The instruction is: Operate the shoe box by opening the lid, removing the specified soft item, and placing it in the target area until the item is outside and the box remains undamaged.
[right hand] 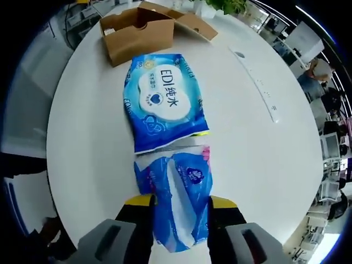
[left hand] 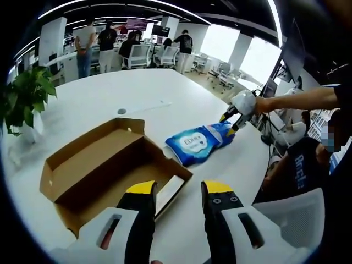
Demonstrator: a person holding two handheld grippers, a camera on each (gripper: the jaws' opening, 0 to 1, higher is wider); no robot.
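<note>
**Wipes pack out of the box, set-down nearly finished**

Right gripper (right hand: 180,204) clamped on the near end of the blue wipes pack (right hand: 165,102), which lies flat on the white table (right hand: 88,137), well apart from the shoe box (right hand: 137,30). Left gripper (left hand: 179,192) empty, jaws parted, hovering just beside the box rim. Lid already open, box looking empty and undamaged. Judged almost complete: only letting go of the pack left, provided this spot counts as the target area. Round table otherwise bare apart from a potted plant (left hand: 25,96); open-plan office beyond, with people (left hand: 96,44) standing at desks.
</note>
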